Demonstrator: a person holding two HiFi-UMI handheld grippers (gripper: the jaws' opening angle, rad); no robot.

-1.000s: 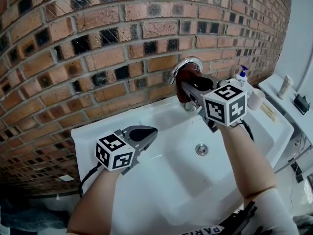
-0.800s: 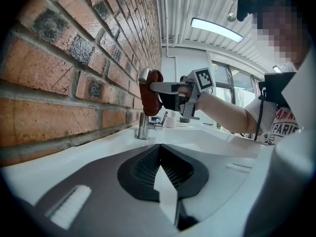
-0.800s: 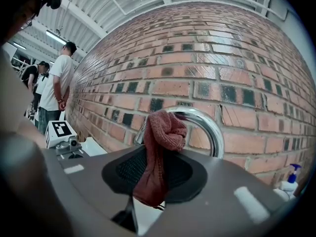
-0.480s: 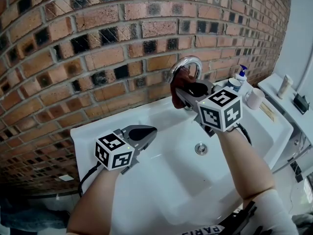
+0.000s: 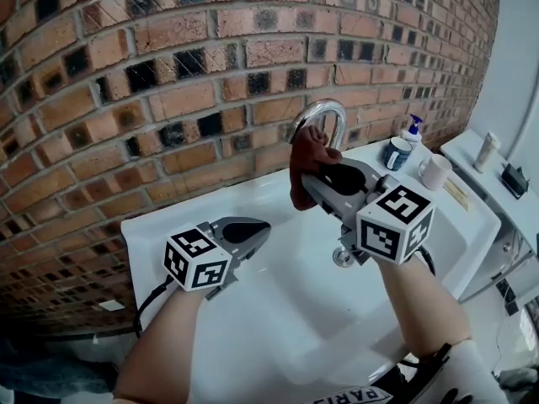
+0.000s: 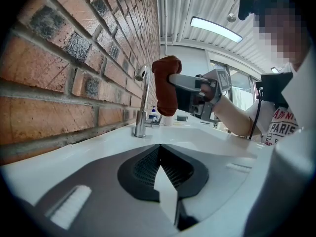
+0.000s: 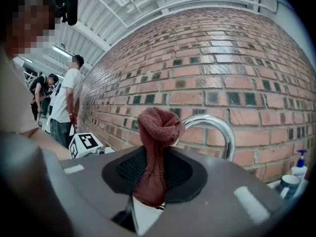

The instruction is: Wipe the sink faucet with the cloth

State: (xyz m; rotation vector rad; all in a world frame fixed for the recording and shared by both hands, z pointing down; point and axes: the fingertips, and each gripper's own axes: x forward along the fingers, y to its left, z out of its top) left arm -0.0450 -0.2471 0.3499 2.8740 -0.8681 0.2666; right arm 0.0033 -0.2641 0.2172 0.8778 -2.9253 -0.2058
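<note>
The chrome arched faucet (image 5: 324, 114) rises from the back of the white sink (image 5: 253, 310), before the brick wall. My right gripper (image 5: 313, 175) is shut on a reddish-brown knitted cloth (image 5: 307, 165), held just left of and below the faucet's spout; whether cloth and spout touch I cannot tell. In the right gripper view the cloth (image 7: 155, 152) bunches between the jaws with the faucet (image 7: 212, 130) behind it. My left gripper (image 5: 253, 230) rests shut on the sink's left rim, nothing between its jaws. In the left gripper view the faucet (image 6: 143, 102) and cloth (image 6: 167, 85) stand ahead.
A drain (image 5: 343, 257) lies in the basin. At the sink's right back stand a soap pump bottle (image 5: 412, 130), a dark cup (image 5: 393, 153) and a white mug (image 5: 434, 172). A side counter (image 5: 497, 179) holds a small bottle (image 5: 483, 151). People (image 7: 64, 102) stand far off.
My right gripper has pulled the cloth left and toward me, off the faucet's arch, so the spout now shows bare. The left gripper has stayed put.
</note>
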